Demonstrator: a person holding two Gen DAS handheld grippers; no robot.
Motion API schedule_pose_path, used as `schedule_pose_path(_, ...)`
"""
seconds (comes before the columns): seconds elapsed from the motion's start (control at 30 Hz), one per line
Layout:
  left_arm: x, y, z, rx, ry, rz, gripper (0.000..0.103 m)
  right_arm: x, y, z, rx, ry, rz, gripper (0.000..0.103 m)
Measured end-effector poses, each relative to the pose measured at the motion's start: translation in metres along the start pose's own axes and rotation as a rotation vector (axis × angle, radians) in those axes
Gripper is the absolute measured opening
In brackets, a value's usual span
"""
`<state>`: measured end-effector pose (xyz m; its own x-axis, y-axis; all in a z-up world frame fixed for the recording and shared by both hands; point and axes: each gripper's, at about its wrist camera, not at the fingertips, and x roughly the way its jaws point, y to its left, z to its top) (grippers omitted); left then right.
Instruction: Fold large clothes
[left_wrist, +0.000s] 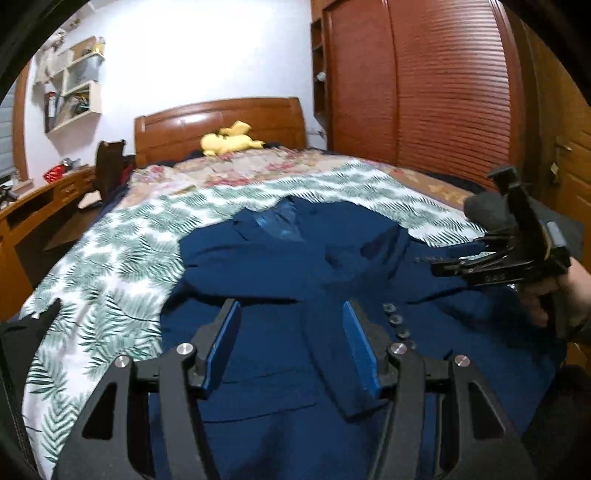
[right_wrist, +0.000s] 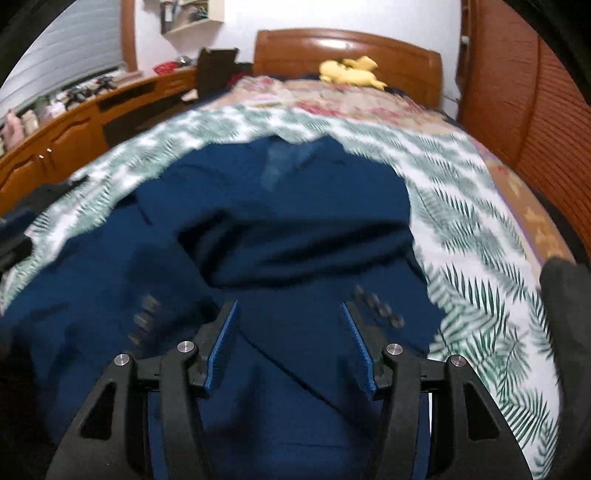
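So the blue jacket (left_wrist: 295, 266) is lying on the leafy sheet (left_wrist: 110, 266), both sleeves crossed over it; left gripper (left_wrist: 291, 314) and right gripper (right_wrist: 290, 314) both spread wide, holding nothing.

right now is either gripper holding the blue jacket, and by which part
Nothing is held. The left gripper and the right gripper both have their jaws spread wide with no cloth between them, above the dark blue suit jacket lying on the leaf-print bedsheet.
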<state>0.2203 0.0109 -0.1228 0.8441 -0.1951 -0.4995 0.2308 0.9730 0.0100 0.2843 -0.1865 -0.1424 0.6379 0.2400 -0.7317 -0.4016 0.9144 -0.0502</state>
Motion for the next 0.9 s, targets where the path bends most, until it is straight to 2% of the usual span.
schedule_pose_path(0.13,0.015,-0.015,-0.002,0.024,0.039,-0.011,0.057,0.014,-0.017,-0.017,0.035,0.020,-0.006,0.056)
schedule_pose_path(0.37,0.032,-0.031,-0.008,0.038,0.104,-0.049,0.057,0.026,-0.025,-0.034,0.082,0.003,0.016,0.056)
schedule_pose_path(0.5,0.040,-0.036,-0.014,0.068,0.141,-0.011,0.057,0.020,-0.022,-0.033,0.068,-0.018,-0.003,0.056)
schedule_pose_path(0.7,0.040,-0.031,-0.024,0.043,0.198,-0.006,0.057,0.023,-0.011,-0.032,0.007,0.007,-0.044,0.056)
schedule_pose_path(0.9,0.036,-0.034,-0.044,0.026,0.252,-0.021,0.056,0.025,-0.013,-0.031,0.013,0.011,-0.052,0.056)
